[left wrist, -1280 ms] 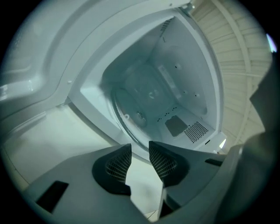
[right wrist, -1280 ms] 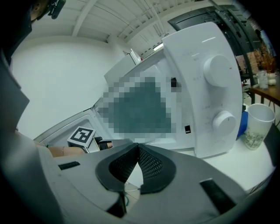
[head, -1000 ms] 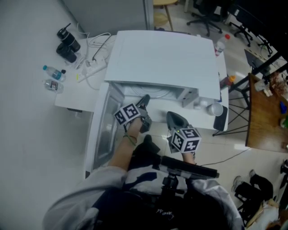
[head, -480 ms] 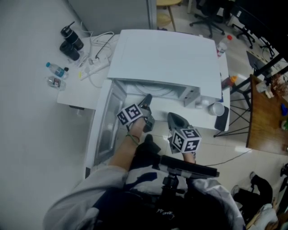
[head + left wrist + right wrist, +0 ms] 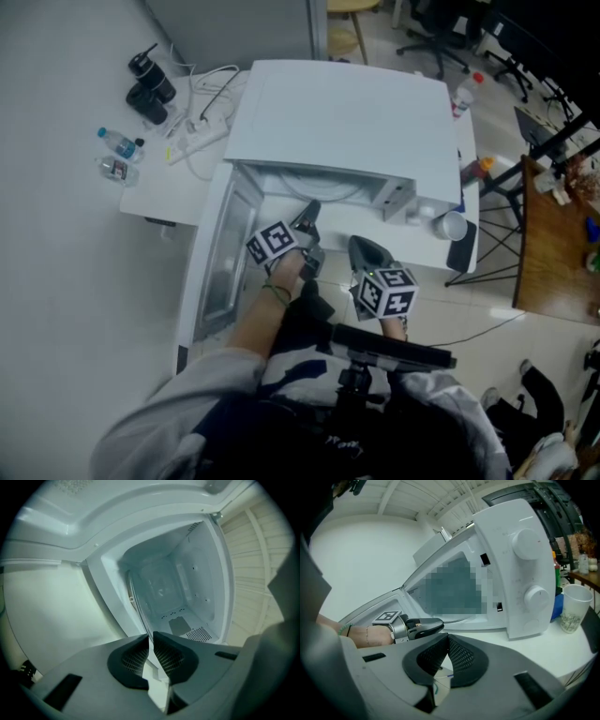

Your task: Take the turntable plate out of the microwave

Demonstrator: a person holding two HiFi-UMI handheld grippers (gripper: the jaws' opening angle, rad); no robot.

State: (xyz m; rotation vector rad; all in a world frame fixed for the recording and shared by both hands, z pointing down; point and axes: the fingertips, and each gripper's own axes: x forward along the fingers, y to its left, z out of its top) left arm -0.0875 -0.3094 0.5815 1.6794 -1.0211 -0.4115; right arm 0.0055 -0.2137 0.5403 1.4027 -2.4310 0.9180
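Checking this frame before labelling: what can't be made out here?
The turntable plate: clear glass, edge-on in the left gripper view; only its thin rim shows, pinched by the left hand-held gripper.
The microwave cavity: covered by an added blur in the right gripper view, hidden under the microwave's top in the head view.
The cup contents: too small and hazy, right gripper view.

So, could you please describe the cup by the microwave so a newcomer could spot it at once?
Find the big white microwave with its door open on the white table. On the side with the two round knobs, a cup stands on the table just past the microwave. It alone there is a pale, see-through, open-topped tumbler, unlike the blue thing beside it.
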